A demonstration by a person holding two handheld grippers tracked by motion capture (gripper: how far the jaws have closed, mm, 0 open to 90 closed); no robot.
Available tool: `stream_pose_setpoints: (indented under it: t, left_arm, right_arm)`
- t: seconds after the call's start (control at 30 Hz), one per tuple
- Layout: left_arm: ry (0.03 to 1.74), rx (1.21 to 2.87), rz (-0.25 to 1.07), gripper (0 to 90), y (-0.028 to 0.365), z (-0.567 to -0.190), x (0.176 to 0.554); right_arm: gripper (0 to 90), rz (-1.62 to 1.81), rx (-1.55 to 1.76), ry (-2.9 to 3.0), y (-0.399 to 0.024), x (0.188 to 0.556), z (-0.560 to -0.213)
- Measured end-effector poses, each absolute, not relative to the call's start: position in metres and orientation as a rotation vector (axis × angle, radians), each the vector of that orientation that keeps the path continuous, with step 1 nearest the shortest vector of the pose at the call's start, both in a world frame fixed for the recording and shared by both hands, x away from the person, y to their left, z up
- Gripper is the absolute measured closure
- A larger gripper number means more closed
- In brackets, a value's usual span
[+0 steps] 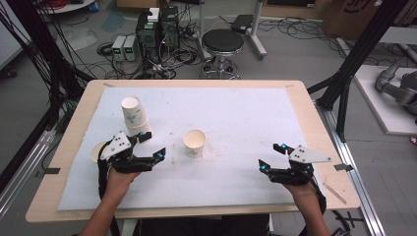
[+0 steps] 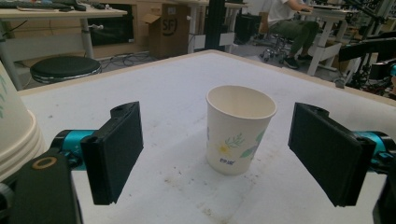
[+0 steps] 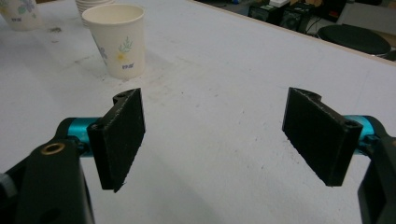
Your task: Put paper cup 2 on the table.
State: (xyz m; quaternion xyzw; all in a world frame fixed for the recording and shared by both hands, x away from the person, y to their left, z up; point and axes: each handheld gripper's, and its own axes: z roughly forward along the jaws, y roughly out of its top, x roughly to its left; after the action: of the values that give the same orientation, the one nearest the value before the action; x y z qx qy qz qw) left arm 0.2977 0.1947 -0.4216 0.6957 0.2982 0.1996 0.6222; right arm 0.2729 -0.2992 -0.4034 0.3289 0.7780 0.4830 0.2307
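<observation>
On the white tabletop (image 1: pixel 246 113), a stack of cups (image 1: pixel 134 115) stands far left; a single cup (image 1: pixel 194 142) sits upright mid-table, just beyond the spread left tongs (image 1: pixel 152 145), likely lined up to grasp it. The right tongs (image 1: pixel 272 156) idle near right, also spread and empty.

Overhead view; both tool views near paper cup (image 2: pixel 240 129).

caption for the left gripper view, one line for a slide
Open left gripper lined up on an upright floral paper cup standing on the white table cover.
</observation>
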Motion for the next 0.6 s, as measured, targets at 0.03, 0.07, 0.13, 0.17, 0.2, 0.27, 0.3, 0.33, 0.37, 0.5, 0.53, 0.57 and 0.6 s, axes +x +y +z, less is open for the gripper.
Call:
stream_pose_setpoints:
  t: [0.03,0.07,0.13,0.17,0.2,0.27,0.3,0.33,0.37,0.5,0.53,0.57,0.6]
  left_arm:
    - [0.684,1.601,0.459,18.0,0.1945,-0.4220,0.2967]
    - [0.683,1.606,0.461,18.2,0.1944,-0.4222,0.2961]
    - [0.683,1.606,0.462,18.2,0.1936,-0.4224,0.2957]
    - [0.682,1.605,0.462,18.2,0.1934,-0.4223,0.2955]
    - [0.681,1.610,0.464,18.2,0.1932,-0.4221,0.2953]
    - [0.681,1.613,0.467,18.4,0.1928,-0.4221,0.2953]
    - [0.681,1.612,0.466,18.4,0.1928,-0.4223,0.2955]
    - [0.680,1.613,0.465,18.5,0.1927,-0.4226,0.2957]
    - [0.682,1.614,0.467,18.6,0.1926,-0.4230,0.2958]
    - [0.682,1.623,0.464,18.9,0.1917,-0.4238,0.2960]
    - [0.683,1.621,0.466,18.9,0.1910,-0.4241,0.2960]
    - [0.683,1.620,0.464,19.0,0.1908,-0.4243,0.2960]
    - [0.683,1.622,0.464,19.0,0.1908,-0.4244,0.2960]
  right_arm:
    - [21.7,1.327,0.902,2.139,-0.2984,0.2733,-0.4030]
    - [21.7,1.329,0.901,2.141,-0.2977,0.2734,-0.4027]
    - [21.7,1.331,0.896,2.139,-0.2964,0.2733,-0.4024]
    - [21.7,1.328,0.895,2.141,-0.2960,0.2732,-0.4025]
    - [21.7,1.328,0.895,2.143,-0.2957,0.2730,-0.4026]
    - [21.7,1.326,0.897,2.142,-0.2958,0.2726,-0.4025]
    - [21.7,1.327,0.896,2.141,-0.2961,0.2726,-0.4025]
    - [21.7,1.328,0.896,2.141,-0.2965,0.2726,-0.4025]
    - [21.7,1.330,0.898,2.138,-0.2967,0.2728,-0.4026]
    - [21.7,1.327,0.902,2.136,-0.2978,0.2728,-0.4031]
    - [21.7,1.328,0.904,2.136,-0.2979,0.2727,-0.4030]
    - [21.7,1.328,0.900,2.134,-0.2982,0.2729,-0.4030]
    - [21.7,1.329,0.902,2.137,-0.2981,0.2727,-0.4030]
